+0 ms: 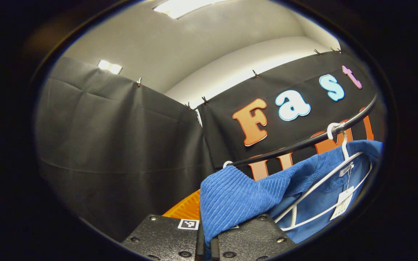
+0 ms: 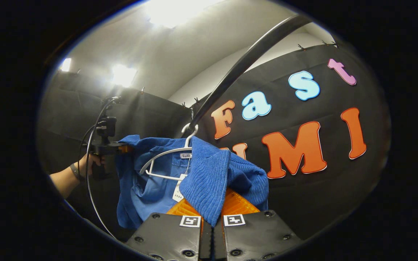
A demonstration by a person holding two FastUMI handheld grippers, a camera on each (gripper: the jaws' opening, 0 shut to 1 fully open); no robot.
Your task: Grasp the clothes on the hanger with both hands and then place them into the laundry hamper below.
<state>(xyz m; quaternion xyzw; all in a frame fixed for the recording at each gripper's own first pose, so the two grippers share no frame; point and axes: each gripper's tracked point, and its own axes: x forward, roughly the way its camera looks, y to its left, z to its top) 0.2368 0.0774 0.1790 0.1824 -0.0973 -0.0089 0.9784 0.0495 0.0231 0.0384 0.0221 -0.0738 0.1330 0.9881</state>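
Both ends of the blue ribbed corduroy shirt (image 1: 230, 195) are pinched at once, and the garment hangs from the white wire hanger (image 1: 325, 181) hooked over the black metal rail (image 1: 303, 143), which I take as the landmark here. In the left gripper view the left hand-held gripper (image 1: 206, 241) sits below the rail with its fingers drawn together on a fold of the shirt's ribbed cloth — the fabric rises straight out of the narrow slit between them. In the right gripper view the right hand-held gripper (image 2: 212, 235) is likewise clamped on a flap of the same cloth, which drapes down from just under the rail into its closed fingers. That view also catches the other device farther off, gripped by a person's hand (image 2: 91, 161) at the shirt's far edge, with a cable looping down from it. Holding opposite sides looks sensible: it should let the cloth slide off the hanger evenly rather than bunch. A paper tag (image 2: 178, 192) dangles below the hanger's neck. The shirt is not yet free of the hanger, and the hamper lies somewhere beneath the rail — I cannot place it.
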